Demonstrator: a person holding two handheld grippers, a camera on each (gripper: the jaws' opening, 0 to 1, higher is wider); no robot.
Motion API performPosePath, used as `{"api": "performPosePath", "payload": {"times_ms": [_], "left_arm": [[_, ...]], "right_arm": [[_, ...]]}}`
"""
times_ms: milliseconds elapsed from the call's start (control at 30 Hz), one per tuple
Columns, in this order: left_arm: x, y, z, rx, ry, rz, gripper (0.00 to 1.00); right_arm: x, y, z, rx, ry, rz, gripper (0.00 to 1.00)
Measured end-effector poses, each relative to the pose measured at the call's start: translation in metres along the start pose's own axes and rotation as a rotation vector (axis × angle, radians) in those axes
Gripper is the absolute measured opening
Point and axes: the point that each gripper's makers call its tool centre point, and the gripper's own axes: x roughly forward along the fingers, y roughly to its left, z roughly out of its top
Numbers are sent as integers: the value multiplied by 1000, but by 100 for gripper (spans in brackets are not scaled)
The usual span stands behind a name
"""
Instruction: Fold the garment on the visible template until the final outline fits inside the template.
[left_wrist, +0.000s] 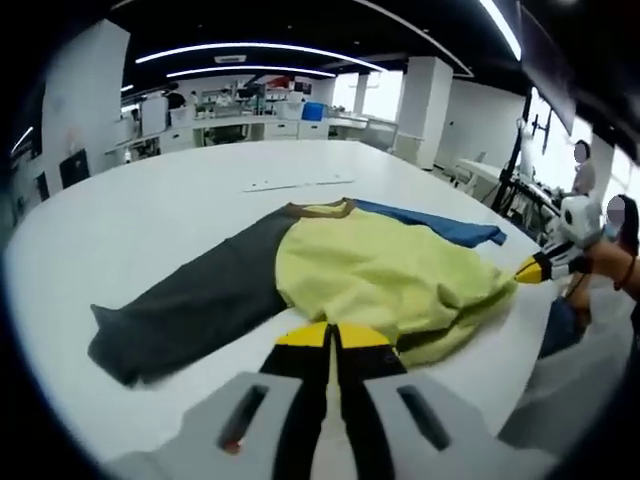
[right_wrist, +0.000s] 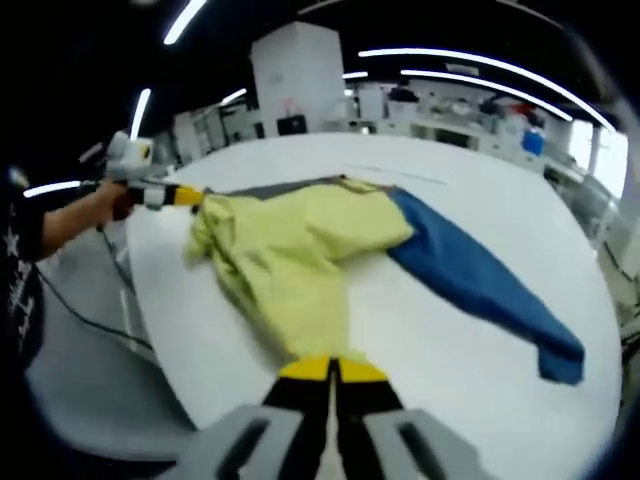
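The garment (left_wrist: 370, 270), a long-sleeved top with a yellow body, one dark grey sleeve (left_wrist: 190, 310) and one blue sleeve (right_wrist: 480, 280), lies on the white table (left_wrist: 150, 220). In the left gripper view the grey sleeve runs out toward 8 o'clock and the blue sleeve toward 2 o'clock. Both are fully extended and unfolded.

The left gripper (left_wrist: 331, 336) has its jaws pressed together at the yellow hem nearest it; whether cloth is caught between them cannot be told. The right gripper (right_wrist: 331, 368) likewise shows closed jaws at the bunched yellow edge, its grip undetermined.

In each view the opposite gripper appears at the far side of the hem, at 3 o'clock and at 10 o'clock respectively.

A pale strip (left_wrist: 298, 183) lies well beyond the collar at 12 o'clock; no template outline can be made out.

Assessment: early stage. The body is rumpled, with no clean fold completed and both sleeves outstanding.
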Motion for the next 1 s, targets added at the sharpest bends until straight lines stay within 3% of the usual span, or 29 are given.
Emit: {"api": "performPosePath", "payload": {"times_ms": [233,433,500,567,667,833,1000], "left_arm": [[4,8,-17,7,39,31,0],[1,10,-17,18,28,46,0],[-5,3,-12,9,7,36,8],[-7,1,-11,2,6,37,22],[-18,-12,-9,-36,-17,14,35],[-24,-25,-25,-61,13,-5,42],[-21,-39,-43,-47,50,-15,43]], "right_arm": [[4,6,-12,8,44,-11,0],[6,9,-20,5,103,-7,0],[3,7,-17,8,95,-16,0],[-2,6,-11,28,92,-14,0],[-11,2,3,60,49,-21,8],[-11,-6,14,105,12,-13,19],[-1,-10,7,112,51,-10,22]]}}
